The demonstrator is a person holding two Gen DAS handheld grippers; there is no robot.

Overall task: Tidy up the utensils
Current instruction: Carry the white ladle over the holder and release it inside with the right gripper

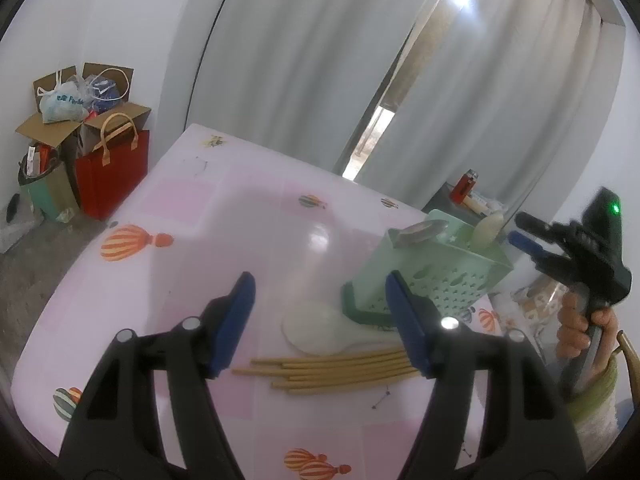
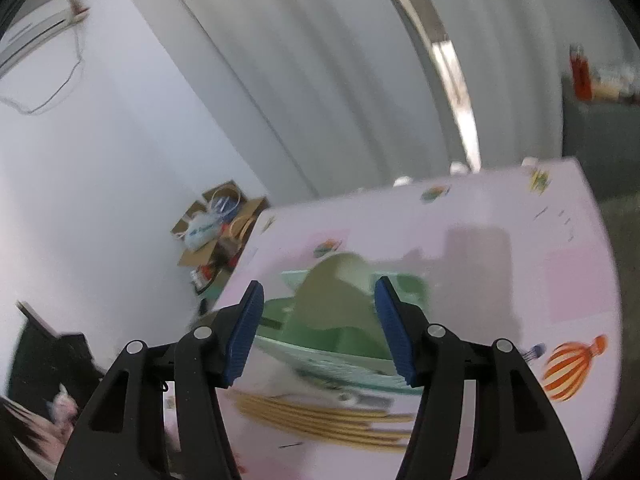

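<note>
Spoons [image 1: 420, 232] are already stowed in the green holder [image 1: 432, 280]; beside it, chopsticks [image 1: 332, 372] and a white spoon [image 1: 316, 330] remain unplaced, both grippers [image 1: 320, 320] [image 2: 318, 328] parted, empty.

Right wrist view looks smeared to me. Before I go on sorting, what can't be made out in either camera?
- Mint green perforated plastic utensil holder: blurred by motion in the right wrist view; compartments unreadable.
- Bundle of tan wooden chopsticks: right ends hidden behind the left gripper finger; count unclear.
- White flat rice paddle: handle end hidden behind that finger.
- Right gripper: small in the left wrist view.
</note>
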